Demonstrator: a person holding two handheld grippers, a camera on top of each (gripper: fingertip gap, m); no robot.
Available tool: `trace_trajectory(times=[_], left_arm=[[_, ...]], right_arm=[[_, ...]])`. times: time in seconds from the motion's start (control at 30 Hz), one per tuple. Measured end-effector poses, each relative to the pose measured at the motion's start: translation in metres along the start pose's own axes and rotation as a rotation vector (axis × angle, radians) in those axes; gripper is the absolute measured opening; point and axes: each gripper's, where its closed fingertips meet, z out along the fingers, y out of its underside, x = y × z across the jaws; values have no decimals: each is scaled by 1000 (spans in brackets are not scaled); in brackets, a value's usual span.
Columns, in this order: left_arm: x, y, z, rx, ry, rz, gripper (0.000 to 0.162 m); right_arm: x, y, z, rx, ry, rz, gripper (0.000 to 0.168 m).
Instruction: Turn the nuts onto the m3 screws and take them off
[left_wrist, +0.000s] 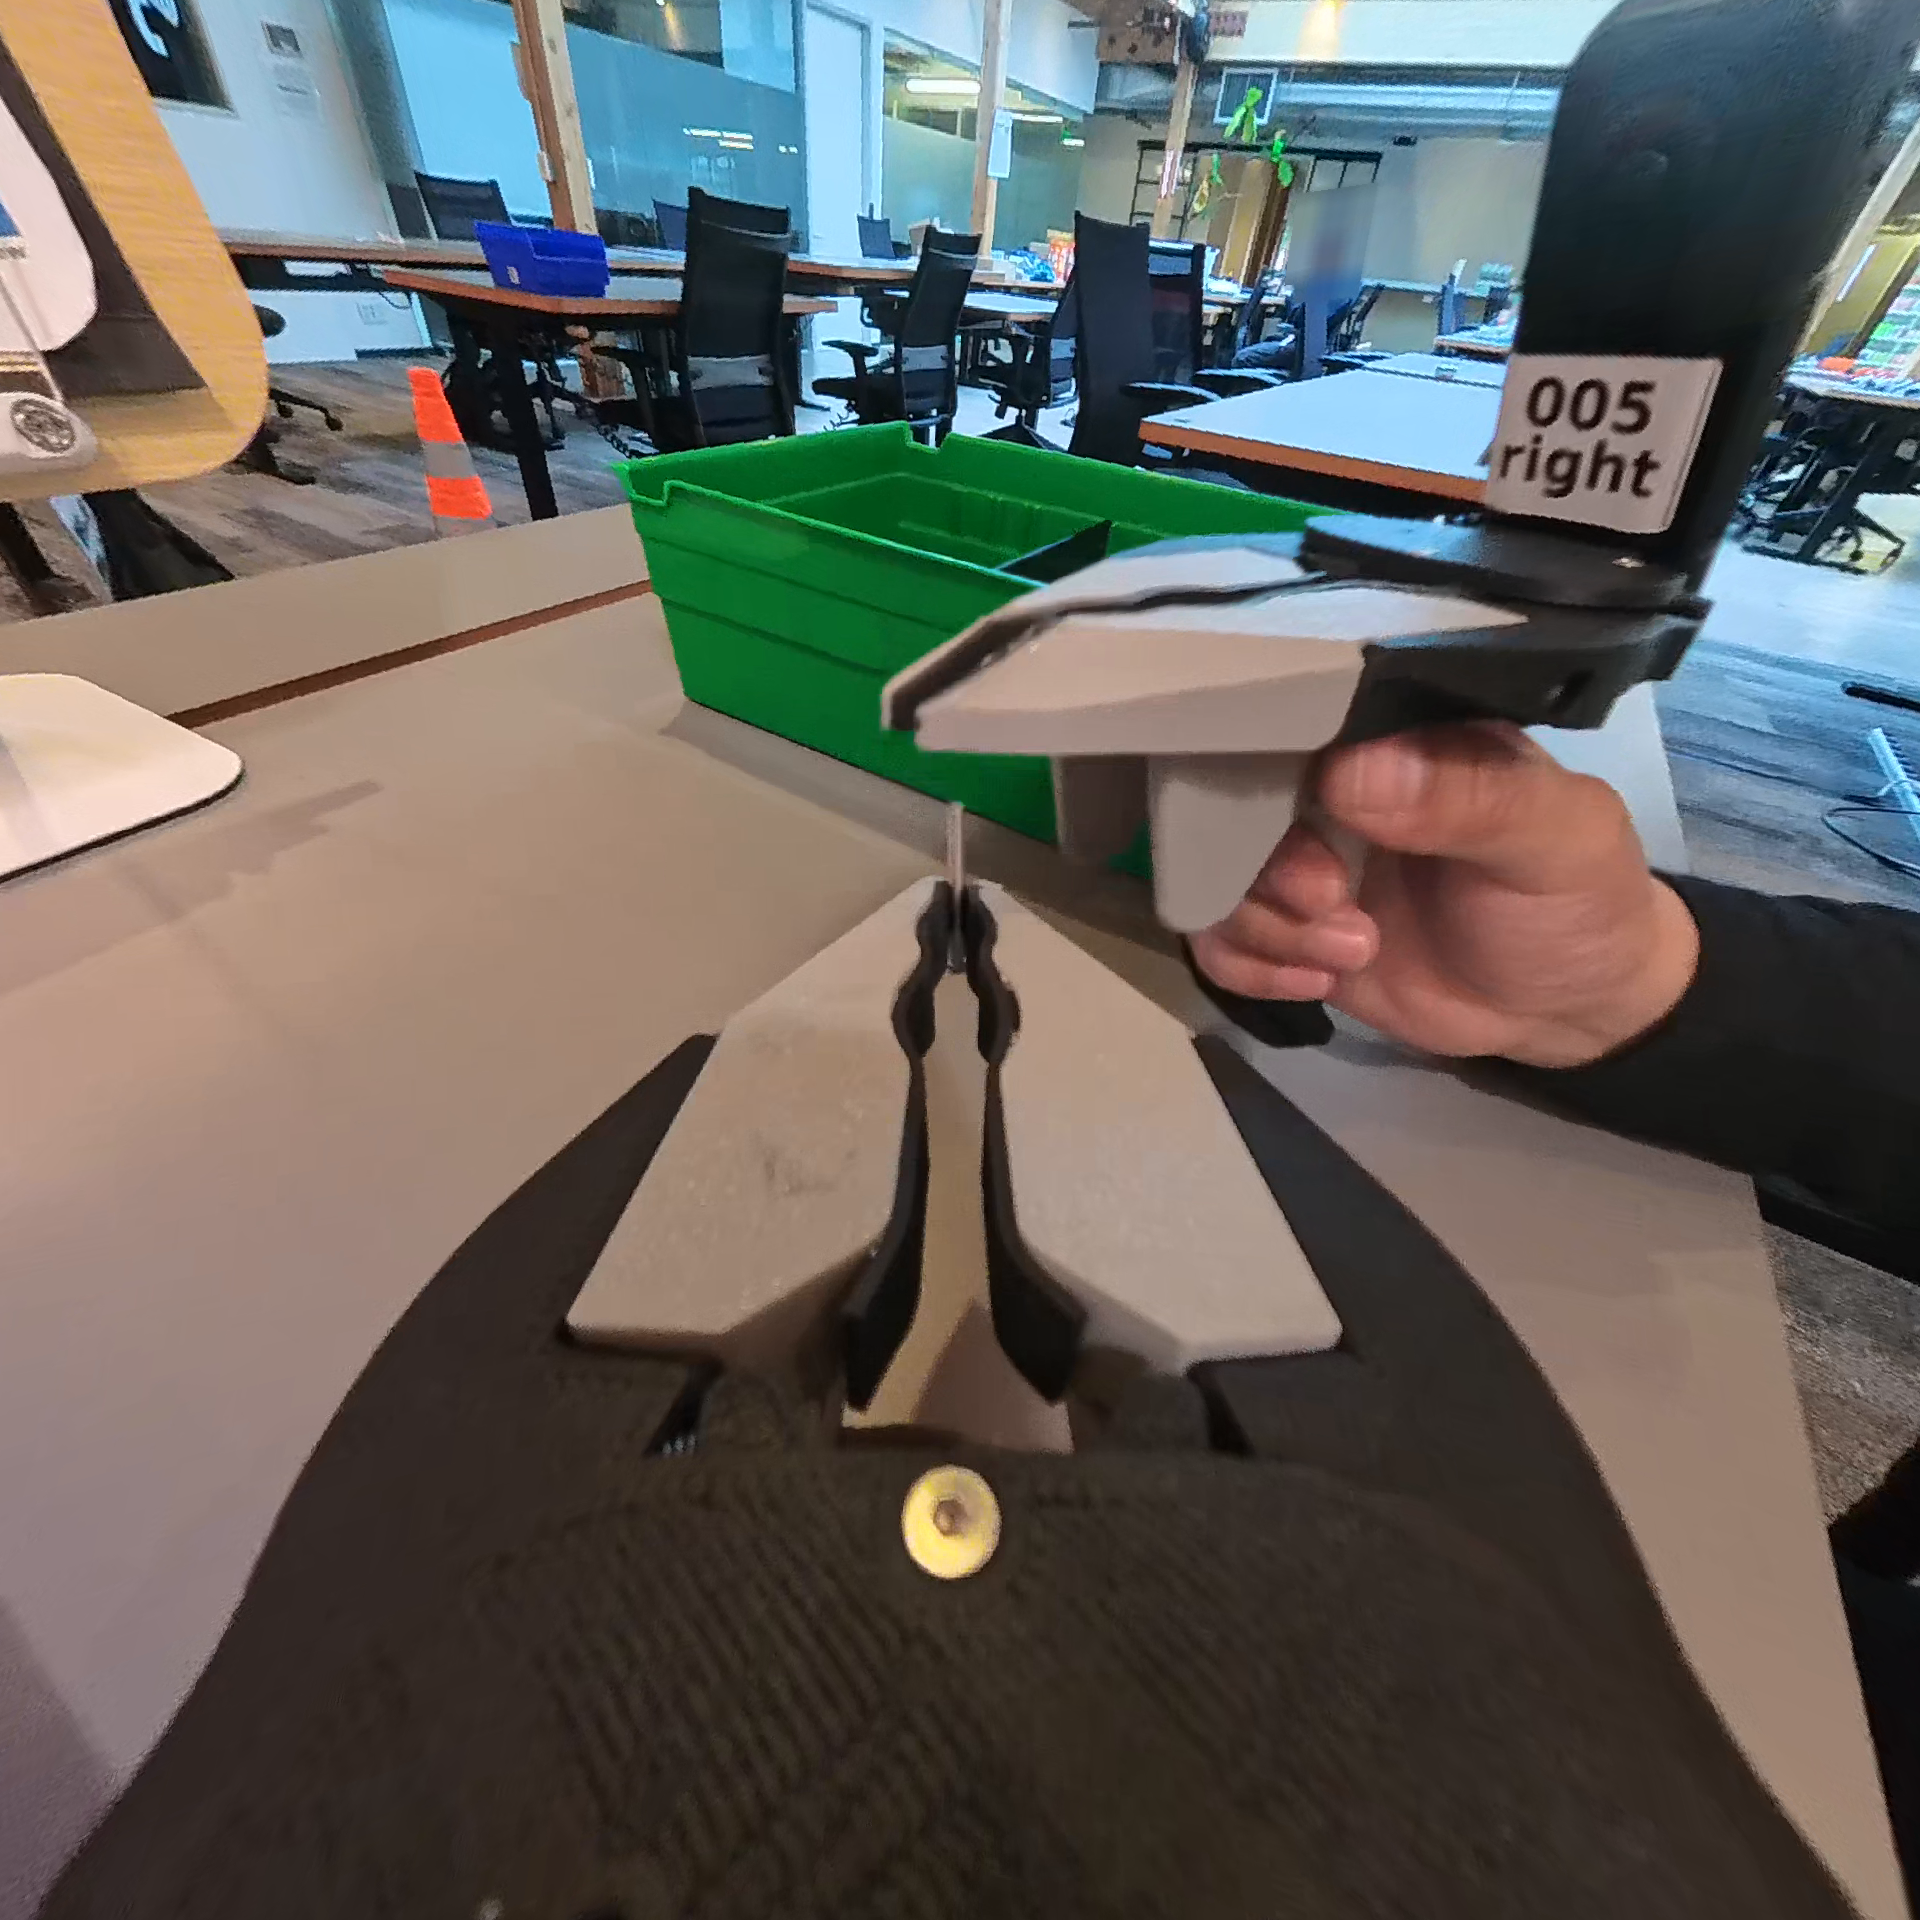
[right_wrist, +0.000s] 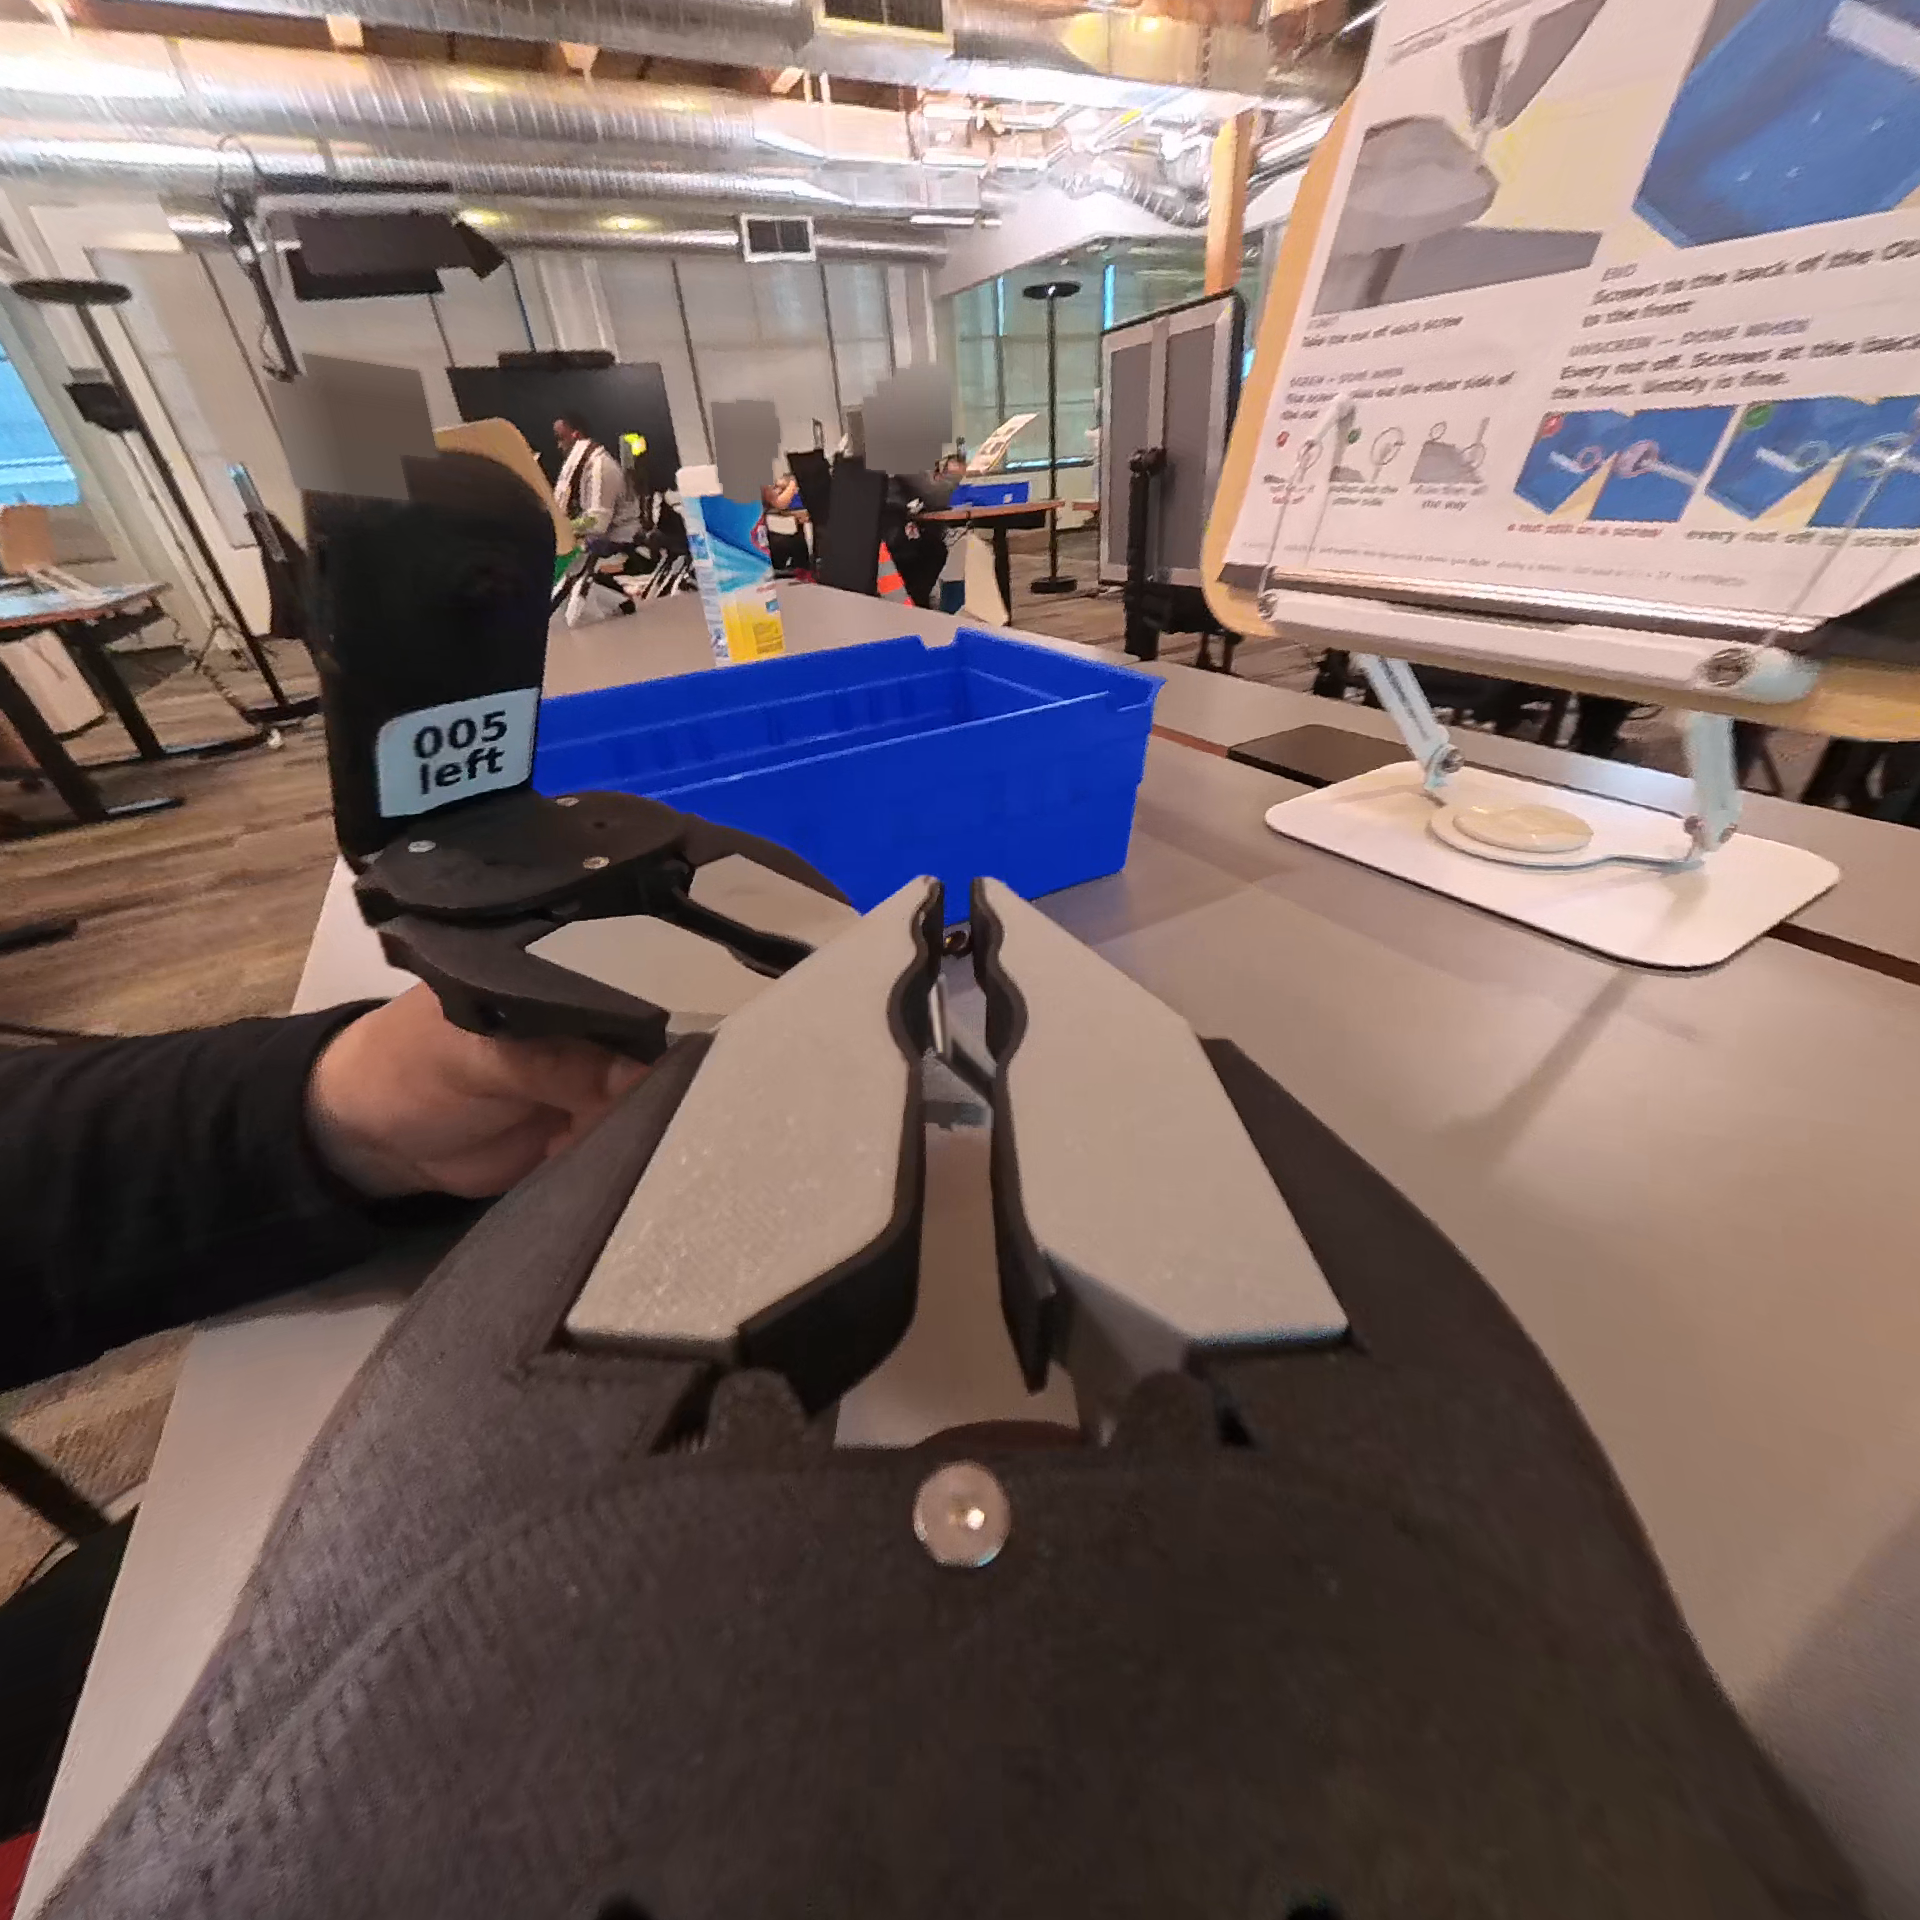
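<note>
My left gripper (left_wrist: 954, 920) is shut on a thin silver M3 screw (left_wrist: 954, 847) that stands upright out of its fingertips. My right gripper (left_wrist: 902, 712), held by a hand, is sideways just above the screw's top. In the right wrist view my right gripper (right_wrist: 958, 935) is shut on a small dark nut (right_wrist: 957, 941) at its tips. The screw's shaft (right_wrist: 938, 1016) shows just below, between the fingers. I cannot tell whether nut and screw touch. The left gripper's body (right_wrist: 520, 862) is at the left, its tips hidden.
A green bin (left_wrist: 831, 582) stands on the grey table behind the grippers. A blue bin (right_wrist: 883, 769) stands at the other side. A document stand with a white base (right_wrist: 1538, 862) is at the right, a bottle (right_wrist: 738, 571) behind the blue bin. Some 4 cm of space lies between my two pairs of fingers.
</note>
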Motion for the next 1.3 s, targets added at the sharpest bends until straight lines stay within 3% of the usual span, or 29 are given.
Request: trace_trajectory(times=[0.33, 0.53, 0.67, 0.77, 0.87, 1.03, 1.2, 1.3], left_arm=[[-7, 3, 0, -16, -52, 34, 0], [-13, 2, -2, -8, -76, 14, 0], [-16, 1, -3, -4, -91, 14, 0], [-15, 2, -2, -11, -90, 16, 0], [-13, 2, -2, -17, -90, 36, 0], [-10, 3, -1, -23, -93, 64, 0], [-11, 4, 0, -31, -99, 74, 0], [-12, 4, 0, -29, -104, 77, 0]], right_arm=[[7, -11, -8, 54, 20, 22, 2], [4, -23, -15, 77, 78, -105, 2], [-2, -73, -64, 297, 183, -212, 1], [20, -98, -110, 359, 299, -218, 2], [63, -94, -145, 230, 420, -211, 2], [128, -42, -191, -111, 564, -77, 1], [149, 17, -207, -399, 570, 72, 2], [155, 42, -205, -482, 573, 108, 2]])
